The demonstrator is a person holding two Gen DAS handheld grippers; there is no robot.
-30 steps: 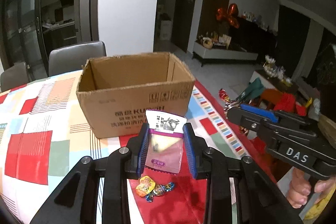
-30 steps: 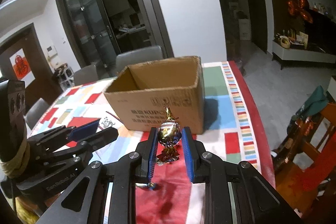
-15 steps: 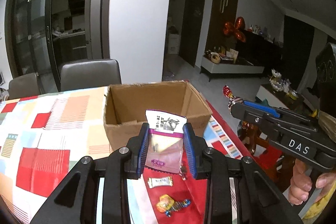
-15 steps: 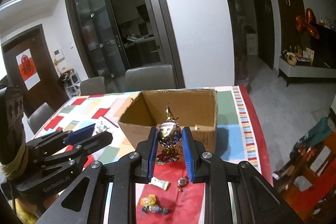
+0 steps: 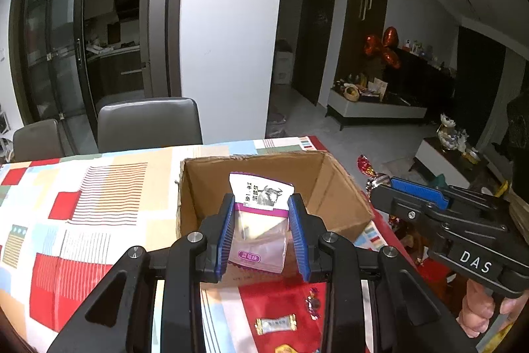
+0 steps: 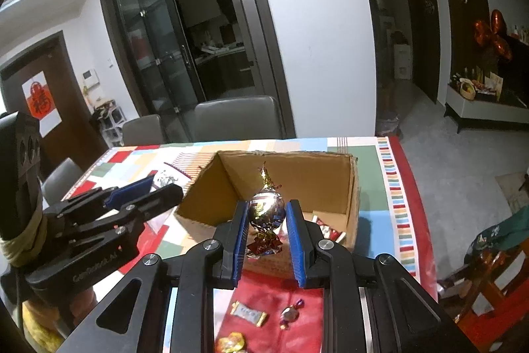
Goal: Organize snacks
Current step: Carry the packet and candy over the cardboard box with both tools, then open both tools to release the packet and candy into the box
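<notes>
left hand-held gripper (image 5: 261, 234) clamped on purple-and-white snack pouch (image 5: 259, 220), pouch upright between the pads, over cardboard box (image 5: 334, 187) at 12 o'clock | right hand-held gripper (image 6: 267, 234) clamped on foil-wrapped candy (image 6: 266, 210) (twist end up), above box's near wall | loose candies (image 6: 248, 316) at 6 o'clock on worktop (image 5: 86, 207)

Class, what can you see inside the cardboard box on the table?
In the cardboard box, a few wrapped snacks lie in the near right corner; the right tool and its candy cover the remaining floor.
</notes>
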